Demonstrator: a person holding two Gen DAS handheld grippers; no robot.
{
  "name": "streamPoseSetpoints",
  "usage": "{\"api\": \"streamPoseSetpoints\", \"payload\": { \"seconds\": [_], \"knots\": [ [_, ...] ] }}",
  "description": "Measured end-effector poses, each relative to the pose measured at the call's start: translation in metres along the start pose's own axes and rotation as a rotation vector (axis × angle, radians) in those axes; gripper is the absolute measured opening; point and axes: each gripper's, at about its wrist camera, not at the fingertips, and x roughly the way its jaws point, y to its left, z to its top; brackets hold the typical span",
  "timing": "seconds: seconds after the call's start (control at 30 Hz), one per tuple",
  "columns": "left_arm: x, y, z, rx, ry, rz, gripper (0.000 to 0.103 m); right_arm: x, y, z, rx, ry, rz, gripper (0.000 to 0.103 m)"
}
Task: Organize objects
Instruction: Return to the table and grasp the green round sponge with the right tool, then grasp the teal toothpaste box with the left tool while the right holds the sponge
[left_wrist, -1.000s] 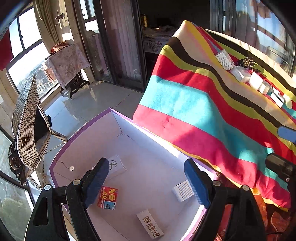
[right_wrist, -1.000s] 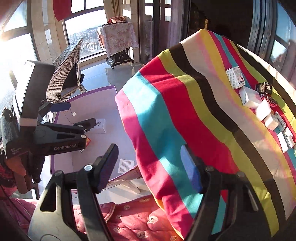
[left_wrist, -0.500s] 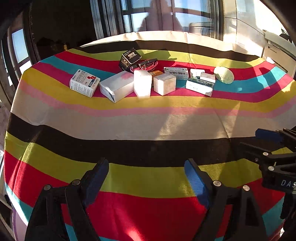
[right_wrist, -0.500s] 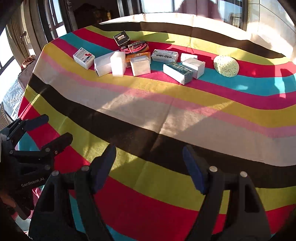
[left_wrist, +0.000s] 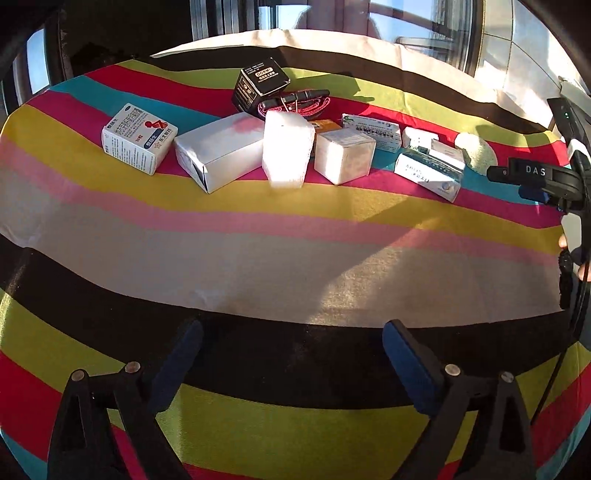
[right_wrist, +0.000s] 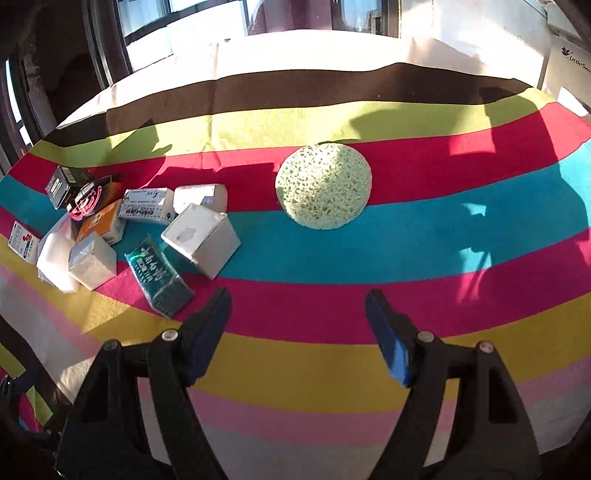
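Setting: a worktop under a striped cloth (left_wrist: 258, 254) of red, teal, yellow, pink, cream and black bands, sunlit, with windows behind.

Left gripper (left_wrist: 291, 363): held low over the black band at the near edge, its blue-padded fingers (left_wrist: 410, 373) spread wide, nothing between them.

Right gripper (right_wrist: 297, 328): poised over the red and yellow bands, fingers (right_wrist: 388, 343) released and bare; in the left wrist view its black body (left_wrist: 543, 181) juts in at the right edge.

Sponge: a pale green, pitted round sponge (right_wrist: 323, 186) lies on the red and teal bands straight ahead of the right gripper, apart from the other things.

Boxes: a cluster sits left of the sponge. From the left wrist view, a blue-and-white medicine box (left_wrist: 138, 138) stands at the left end, just beside a long white box (left_wrist: 218, 149), a white foam block (left_wrist: 288, 147) and a white cube box (left_wrist: 343, 155). Further right, a teal-printed carton (left_wrist: 428, 171) lies tilted.

Behind them: a black box (left_wrist: 260, 86) with white lettering stands at the back, with a pink cord (left_wrist: 295, 105) coiled beside it. An orange box (right_wrist: 101, 223) lies partly hidden among the white ones.

Far right: a white panel lettered "LittleSw" (right_wrist: 570, 70) stands beyond the worktop's edge.
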Motion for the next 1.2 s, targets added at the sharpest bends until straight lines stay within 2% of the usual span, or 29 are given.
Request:
{"api": "streamPoseSetpoints", "payload": {
  "seconds": [0.07,0.13,0.2,0.33,0.43,0.47,0.5,0.6,0.77,0.9,1.0,1.2],
  "knots": [
    [0.001,-0.001,0.0,0.008,0.006,-0.001,0.103,0.018,0.001,0.02,-0.009,0.004,-0.023,0.08],
    [0.001,-0.001,0.0,0.007,0.006,-0.003,0.103,0.035,0.001,0.037,0.004,0.013,-0.084,0.081],
    [0.001,-0.001,0.0,0.008,0.006,-0.005,0.103,0.051,-0.001,0.05,0.057,0.046,-0.092,0.088],
    [0.002,-0.001,0.0,0.006,0.006,-0.006,0.103,0.071,0.0,0.065,0.083,0.079,-0.124,0.091],
    [0.002,-0.001,0.0,0.006,0.006,-0.004,0.103,0.073,0.003,0.065,0.036,0.072,-0.137,0.092],
    [0.002,-0.001,0.0,0.006,0.007,-0.005,0.103,0.071,0.005,0.061,0.008,0.068,-0.146,0.084],
    [0.002,-0.001,0.0,0.006,0.007,-0.004,0.103,0.067,0.005,0.057,-0.009,0.07,-0.15,0.083],
    [0.002,-0.001,-0.001,0.006,0.007,-0.004,0.103,0.041,-0.001,0.035,-0.032,0.06,-0.126,0.083],
    [0.002,-0.001,-0.001,0.005,0.007,-0.002,0.103,-0.013,-0.013,-0.028,-0.065,0.065,-0.041,0.083],
    [0.002,-0.001,-0.001,0.006,0.007,-0.002,0.103,-0.043,-0.015,-0.067,-0.101,0.06,-0.023,0.083],
    [0.002,-0.001,-0.001,0.006,0.007,-0.002,0.103,-0.052,-0.017,-0.081,-0.105,0.059,-0.026,0.083],
    [0.001,-0.002,0.0,-0.008,0.027,0.008,0.103,-0.059,-0.022,-0.087,-0.096,0.065,-0.006,0.083]
  ]
}}
